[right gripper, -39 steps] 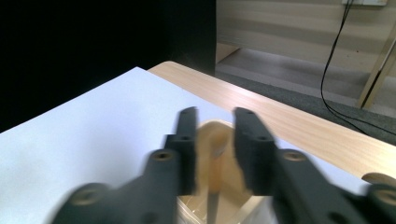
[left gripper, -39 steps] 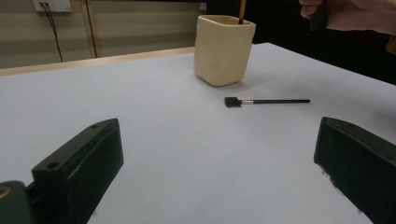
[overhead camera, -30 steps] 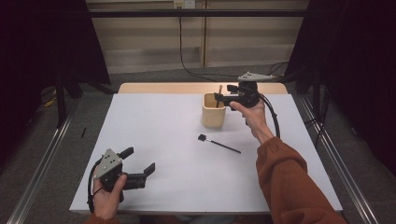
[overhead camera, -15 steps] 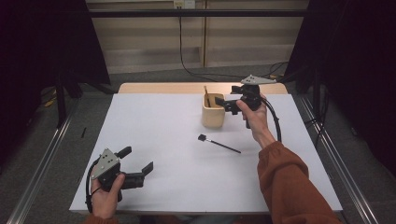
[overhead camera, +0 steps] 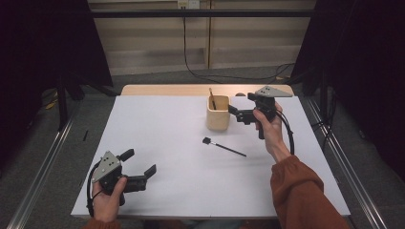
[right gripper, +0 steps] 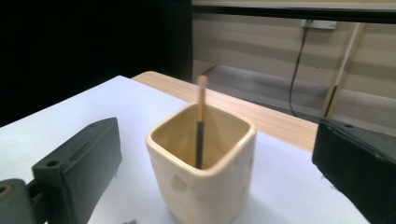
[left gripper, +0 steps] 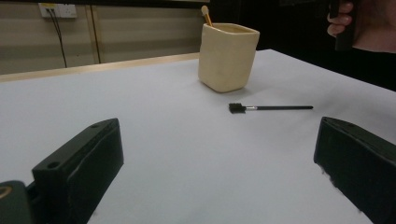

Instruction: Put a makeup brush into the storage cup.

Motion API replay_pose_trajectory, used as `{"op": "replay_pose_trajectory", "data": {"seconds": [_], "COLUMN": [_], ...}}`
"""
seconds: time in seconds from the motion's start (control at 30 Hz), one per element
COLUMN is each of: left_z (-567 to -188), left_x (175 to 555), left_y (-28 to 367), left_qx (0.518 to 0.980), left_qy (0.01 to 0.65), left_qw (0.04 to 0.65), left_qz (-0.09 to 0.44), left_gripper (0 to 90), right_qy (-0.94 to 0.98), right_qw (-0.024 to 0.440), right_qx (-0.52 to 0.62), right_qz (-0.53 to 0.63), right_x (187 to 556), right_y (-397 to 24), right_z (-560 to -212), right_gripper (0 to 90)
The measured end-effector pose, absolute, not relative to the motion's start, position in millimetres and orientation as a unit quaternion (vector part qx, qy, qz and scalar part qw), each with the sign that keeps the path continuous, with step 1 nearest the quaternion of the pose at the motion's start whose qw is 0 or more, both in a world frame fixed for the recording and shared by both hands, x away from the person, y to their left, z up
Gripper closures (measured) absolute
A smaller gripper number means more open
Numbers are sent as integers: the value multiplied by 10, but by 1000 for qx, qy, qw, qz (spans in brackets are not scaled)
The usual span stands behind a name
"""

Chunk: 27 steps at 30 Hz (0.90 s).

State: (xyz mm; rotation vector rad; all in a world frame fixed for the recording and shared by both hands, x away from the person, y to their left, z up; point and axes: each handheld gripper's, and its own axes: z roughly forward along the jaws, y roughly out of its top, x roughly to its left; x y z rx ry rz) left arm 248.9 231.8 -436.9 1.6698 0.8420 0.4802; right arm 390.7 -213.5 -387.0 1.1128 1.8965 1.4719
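My right gripper (overhead camera: 235,111) hangs just beside the cup (overhead camera: 218,113), jaws apart and empty, one brush (right gripper: 201,122) standing upright inside. The loose brush (overhead camera: 224,147) lies flat on the table (overhead camera: 167,124) nearer me, head to my left, handle toward my right hand. My left gripper (overhead camera: 139,162) idles wide open, well away

Lab recording bay: white-topped table (overhead camera: 157,129), black curtains (overhead camera: 43,43), floor rails (overhead camera: 38,176), wall socket (overhead camera: 187,4), trailing cable (overhead camera: 191,71)

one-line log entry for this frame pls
left gripper: open, idle | right gripper: open, beside cup | brush in cup | black brush on table
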Motion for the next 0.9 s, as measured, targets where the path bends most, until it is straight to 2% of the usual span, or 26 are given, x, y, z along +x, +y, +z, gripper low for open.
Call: {"op": "replay_pose_trajectory", "data": {"seconds": [0.3, 0.9], "left_z": [-4357, -4380], "left_x": [2478, 2420], "left_y": [2336, 2356], "left_qx": [707, 707], "left_qy": [361, 366], "left_qw": [568, 564], "left_qz": [216, 222], "left_gripper": [17, 19], "right_qy": [694, 697], "right_qw": [268, 274], "right_qx": [405, 407], "right_qz": [531, 522], "right_x": [3676, 3151], "right_y": [-2313, -2548], "right_z": [-3938, -3997], "right_gripper": [7, 25]}}
